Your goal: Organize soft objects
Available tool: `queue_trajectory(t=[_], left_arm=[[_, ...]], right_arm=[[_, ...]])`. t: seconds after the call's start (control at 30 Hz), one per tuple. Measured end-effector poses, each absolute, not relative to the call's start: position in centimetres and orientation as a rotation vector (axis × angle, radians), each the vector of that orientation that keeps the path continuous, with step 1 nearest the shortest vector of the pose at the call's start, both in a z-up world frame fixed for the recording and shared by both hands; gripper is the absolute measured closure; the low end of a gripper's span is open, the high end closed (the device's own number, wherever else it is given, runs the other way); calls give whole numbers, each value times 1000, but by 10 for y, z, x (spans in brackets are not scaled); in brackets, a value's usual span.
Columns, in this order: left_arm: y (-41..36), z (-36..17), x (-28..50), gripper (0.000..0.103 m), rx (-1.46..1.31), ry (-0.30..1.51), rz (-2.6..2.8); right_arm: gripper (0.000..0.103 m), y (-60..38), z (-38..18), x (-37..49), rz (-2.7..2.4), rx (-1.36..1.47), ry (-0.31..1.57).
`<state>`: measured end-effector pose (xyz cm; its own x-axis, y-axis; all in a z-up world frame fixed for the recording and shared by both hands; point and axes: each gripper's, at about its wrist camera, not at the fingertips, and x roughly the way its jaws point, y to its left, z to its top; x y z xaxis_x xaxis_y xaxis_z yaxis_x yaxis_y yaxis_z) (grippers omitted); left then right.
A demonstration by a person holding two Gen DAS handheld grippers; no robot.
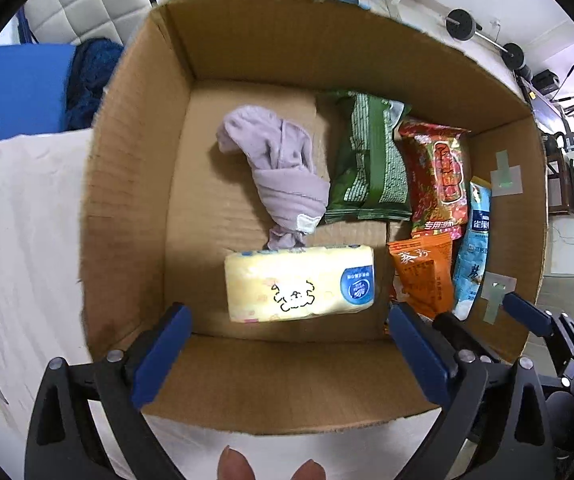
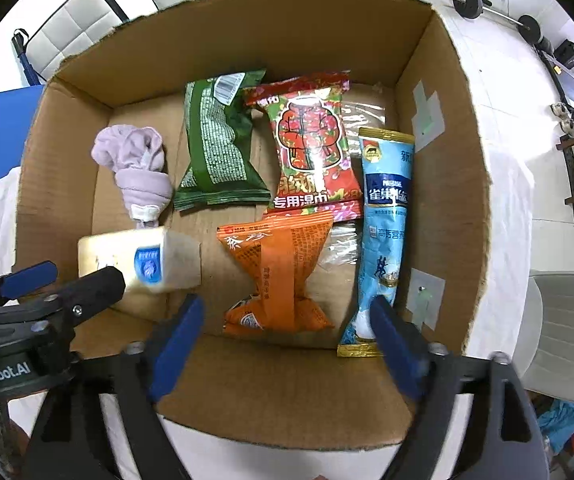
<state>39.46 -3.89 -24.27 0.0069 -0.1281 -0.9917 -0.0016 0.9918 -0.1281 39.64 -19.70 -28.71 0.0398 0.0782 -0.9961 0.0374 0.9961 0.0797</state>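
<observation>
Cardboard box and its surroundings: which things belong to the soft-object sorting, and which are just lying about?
Part of the job:
cardboard box
yellow tissue pack
lilac cloth bundle
green packet
red wet-wipes packet
orange packet
blue sachet
left gripper and right gripper, both open

Lying about:
barbell weights
blue pad
</observation>
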Motion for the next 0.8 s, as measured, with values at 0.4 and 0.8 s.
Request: queue_trajectory(t=[0.4, 0.8], left_arm=[[-28, -191, 355, 1, -18, 1358, -35], [-37, -96, 248, 1, 33, 1119, -10]], right_arm=[[0, -200, -238, 364, -12, 76, 1447], [0, -209, -140, 269, -27, 92, 1220]])
